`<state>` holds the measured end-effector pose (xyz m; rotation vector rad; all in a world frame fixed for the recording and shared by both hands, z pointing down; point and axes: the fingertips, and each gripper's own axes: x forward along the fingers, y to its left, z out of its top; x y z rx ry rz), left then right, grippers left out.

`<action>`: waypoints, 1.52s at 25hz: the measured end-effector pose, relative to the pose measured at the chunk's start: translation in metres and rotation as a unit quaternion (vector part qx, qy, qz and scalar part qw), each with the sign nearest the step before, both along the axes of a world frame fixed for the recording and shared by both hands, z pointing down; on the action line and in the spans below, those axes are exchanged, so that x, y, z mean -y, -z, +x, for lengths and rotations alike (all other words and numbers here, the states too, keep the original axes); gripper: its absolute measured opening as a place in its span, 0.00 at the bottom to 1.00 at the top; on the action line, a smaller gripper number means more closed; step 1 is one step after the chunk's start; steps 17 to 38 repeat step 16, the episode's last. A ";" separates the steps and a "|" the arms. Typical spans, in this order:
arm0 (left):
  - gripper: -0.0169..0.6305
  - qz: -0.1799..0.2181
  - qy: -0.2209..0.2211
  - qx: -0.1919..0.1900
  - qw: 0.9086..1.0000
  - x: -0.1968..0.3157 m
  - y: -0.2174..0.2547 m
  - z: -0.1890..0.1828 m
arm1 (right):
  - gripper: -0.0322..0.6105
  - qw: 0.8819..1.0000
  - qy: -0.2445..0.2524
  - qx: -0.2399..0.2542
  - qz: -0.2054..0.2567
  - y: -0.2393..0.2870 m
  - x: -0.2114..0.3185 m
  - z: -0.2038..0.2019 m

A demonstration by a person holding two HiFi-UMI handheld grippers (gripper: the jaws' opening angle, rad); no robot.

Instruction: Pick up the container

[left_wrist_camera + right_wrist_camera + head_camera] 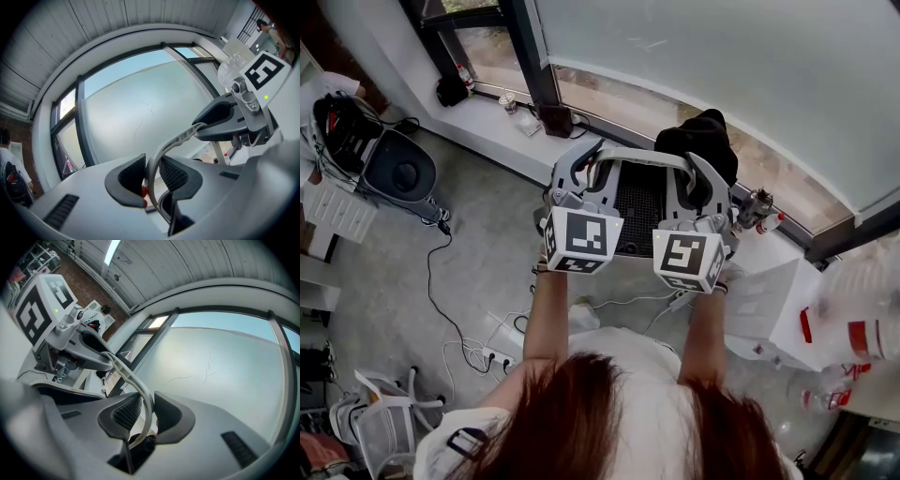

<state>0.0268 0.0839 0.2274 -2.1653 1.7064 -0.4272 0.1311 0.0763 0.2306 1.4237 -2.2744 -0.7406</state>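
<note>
Soft daylight pours through the frosted window (pixel 722 84), bright and even, casting no hard shadows. The black container (pixel 639 211) reads as a dark, detail-poor patch. Both gripper views bulge strongly, their corners black and the nearest parts slightly soft.

— Where's the container (pixel 639 211)?
— Twelve o'clock, between the left gripper (pixel 579 173) at eleven and the right gripper (pixel 705 183) at one, its handle (pixel 642 155) clamped in both.
— Around it?
— Chair (pixel 398 169) at ten; window ledge (pixel 487 117) behind, a cup (pixel 508 101) on it.
</note>
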 end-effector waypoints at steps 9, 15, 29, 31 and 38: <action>0.18 -0.001 -0.009 -0.004 1.000 0.007 0.000 -0.010 | 0.20 1.000 -0.007 -0.002 0.002 0.001 0.005 -0.010; 0.18 -0.005 -0.016 -0.004 1.000 0.012 -0.004 -0.021 | 0.20 1.000 -0.014 -0.001 0.000 -0.002 0.010 -0.021; 0.18 -0.005 -0.017 -0.004 1.000 0.013 -0.005 -0.023 | 0.20 1.000 -0.015 -0.001 0.000 -0.003 0.011 -0.023; 0.18 -0.005 -0.017 -0.004 1.000 0.013 -0.005 -0.023 | 0.20 1.000 -0.015 -0.001 0.000 -0.003 0.011 -0.023; 0.18 -0.005 -0.017 -0.004 1.000 0.013 -0.005 -0.023 | 0.20 1.000 -0.015 -0.001 0.000 -0.003 0.011 -0.023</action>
